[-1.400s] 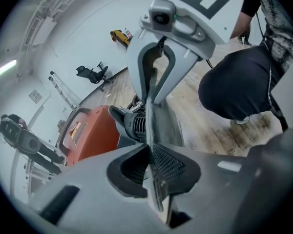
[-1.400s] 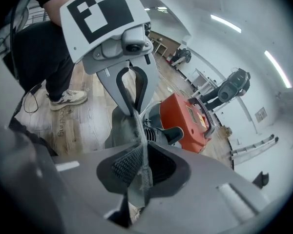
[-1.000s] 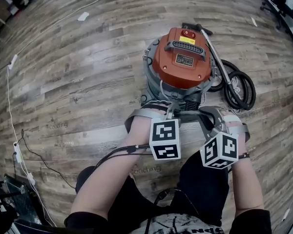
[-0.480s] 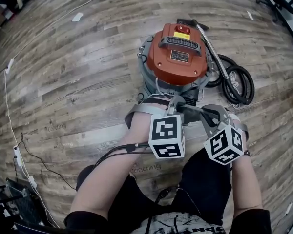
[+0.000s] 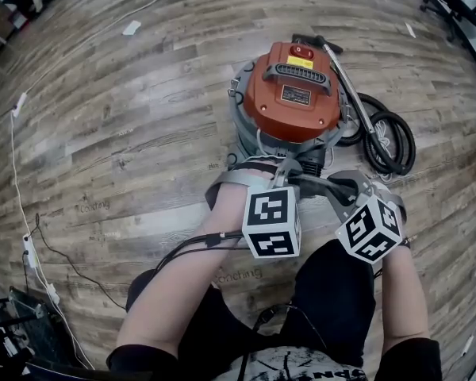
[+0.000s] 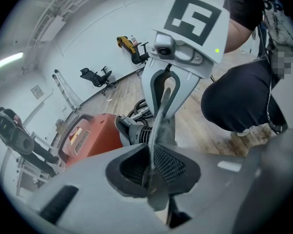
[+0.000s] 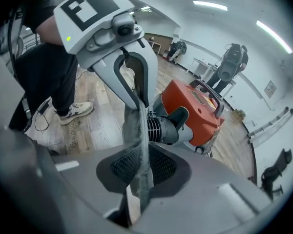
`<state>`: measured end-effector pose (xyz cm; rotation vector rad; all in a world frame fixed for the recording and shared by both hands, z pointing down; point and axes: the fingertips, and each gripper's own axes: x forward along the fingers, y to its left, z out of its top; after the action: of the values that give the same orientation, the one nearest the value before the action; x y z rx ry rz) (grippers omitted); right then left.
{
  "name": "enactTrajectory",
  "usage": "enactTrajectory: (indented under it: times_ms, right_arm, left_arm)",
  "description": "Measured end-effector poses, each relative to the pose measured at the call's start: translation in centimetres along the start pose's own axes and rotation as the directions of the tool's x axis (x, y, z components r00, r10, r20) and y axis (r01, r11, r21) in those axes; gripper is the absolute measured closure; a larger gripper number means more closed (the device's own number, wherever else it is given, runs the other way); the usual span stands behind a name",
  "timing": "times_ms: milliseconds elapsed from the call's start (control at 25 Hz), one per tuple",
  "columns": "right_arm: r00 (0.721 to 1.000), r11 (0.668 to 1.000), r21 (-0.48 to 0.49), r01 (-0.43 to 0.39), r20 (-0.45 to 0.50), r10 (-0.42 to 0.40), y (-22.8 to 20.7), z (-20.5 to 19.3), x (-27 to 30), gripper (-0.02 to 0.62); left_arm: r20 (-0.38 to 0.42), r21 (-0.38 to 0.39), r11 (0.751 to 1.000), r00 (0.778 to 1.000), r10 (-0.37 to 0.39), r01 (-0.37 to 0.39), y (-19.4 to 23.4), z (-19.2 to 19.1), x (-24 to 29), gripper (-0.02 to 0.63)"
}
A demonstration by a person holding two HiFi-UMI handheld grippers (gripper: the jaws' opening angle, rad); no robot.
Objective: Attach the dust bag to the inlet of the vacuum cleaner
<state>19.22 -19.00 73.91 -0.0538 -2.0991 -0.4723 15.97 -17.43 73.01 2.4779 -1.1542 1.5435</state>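
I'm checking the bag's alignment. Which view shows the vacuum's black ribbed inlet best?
The right gripper view: the inlet shows side-on, largely clear, just beyond the grey dust bag. The left gripper view shows it partly cut off by the bag's edge. The head view is too crowded to make it out.

From the head we look steeply down on the wooden floor [image 5: 103,133], with the vacuum cleaner [image 5: 293,94] just ahead and the left gripper [image 5: 282,171] and right gripper [image 5: 333,187] close beneath. Each gripper view rides right behind its own jaws, looks along them and faces the other gripper. All three views share the vacuum cleaner, which the two gripper views see from opposite sides.
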Motion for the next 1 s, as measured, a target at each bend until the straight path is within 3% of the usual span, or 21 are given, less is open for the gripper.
enactTrajectory:
  times_ms: [120, 240, 320, 600, 880, 1000]
  right_arm:
    - [1.0, 0.999, -0.042, 0.007, -0.008, -0.007, 0.0, 0.1, 0.0, 0.549]
    - [1.0, 0.997, -0.072, 0.012, -0.013, -0.013, 0.1, -0.1, -0.1, 0.549]
    - [1.0, 0.997, -0.08, 0.012, -0.012, -0.013, 0.1, -0.1, -0.1, 0.549]
    - [0.999, 0.99, -0.137, 0.045, -0.011, -0.047, -0.2, 0.4, -0.4, 0.552]
    - [0.995, 0.959, -0.275, 0.062, -0.052, -0.079, -0.4, 2.5, -0.4, 0.554]
    - [0.995, 0.968, -0.237, 0.077, -0.038, -0.088, -0.3, 2.4, -0.3, 0.554]
  left_arm:
    - [0.015, -0.045, 0.998, 0.999, -0.043, 0.043, -0.2, -0.2, 0.2, 0.55]
    - [0.013, -0.055, 0.996, 0.997, -0.072, 0.073, -0.6, -0.2, 0.6, 0.491]
    - [0.007, -0.038, 0.997, 0.998, -0.064, 0.064, -0.4, 0.0, 0.8, 0.534]
    - [0.005, -0.07, 0.993, 0.995, -0.098, 0.098, -0.7, -0.3, 0.5, 0.563]
    - [-0.017, -0.119, 0.989, 0.996, -0.086, 0.084, -0.7, -2.2, 0.5, 0.574]
    - [-0.014, -0.112, 0.992, 0.998, -0.063, 0.061, -0.2, -2.2, 0.6, 0.572]
